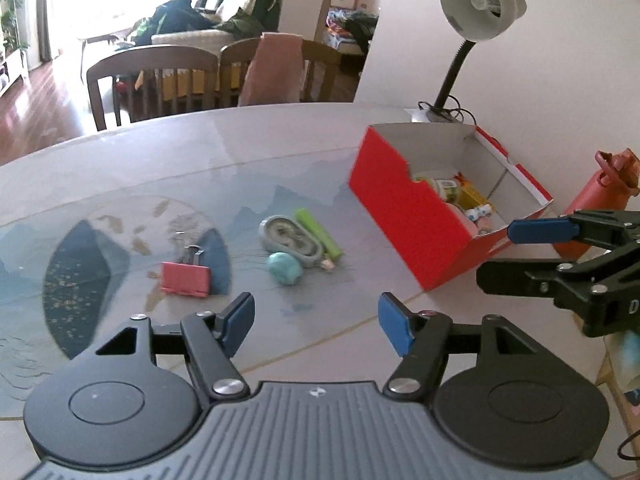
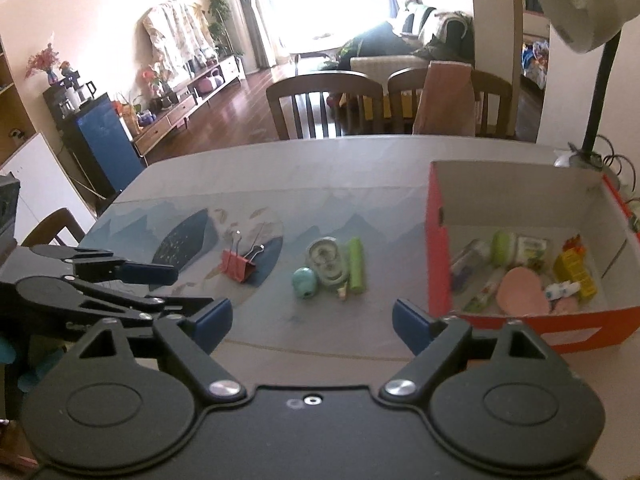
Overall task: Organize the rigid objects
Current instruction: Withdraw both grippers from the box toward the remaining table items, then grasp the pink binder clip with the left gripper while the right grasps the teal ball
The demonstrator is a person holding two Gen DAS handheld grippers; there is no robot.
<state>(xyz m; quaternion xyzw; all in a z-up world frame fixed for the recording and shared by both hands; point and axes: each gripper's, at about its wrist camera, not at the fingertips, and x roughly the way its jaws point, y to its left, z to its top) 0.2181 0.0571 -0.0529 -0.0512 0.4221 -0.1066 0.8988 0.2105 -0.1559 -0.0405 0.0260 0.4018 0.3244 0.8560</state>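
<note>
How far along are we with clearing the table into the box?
Done: several items already lie in the red box. In hand: nothing; the left tool and right tool are both open and empty. Left on the table: red clip, teal ball, grey case, green tube.

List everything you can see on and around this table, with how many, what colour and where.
Box: one, red outside, white inside, table's right side, open, holding small items.
Binder clip: one, red, on the mat, left of the cluster.
Ball: one, teal, front of the cluster.
Oval case: one, grey-green, beside the ball.
Tube: one, light green, right of the case.
Lamp: one, grey shade, black neck, behind the box.
Bottle: one, orange-red, right of the box.
Chairs: at least two, dark wood, far side of the table.
Left gripper: black, blue pads, open, empty.
Right gripper: same, open, empty.
</note>
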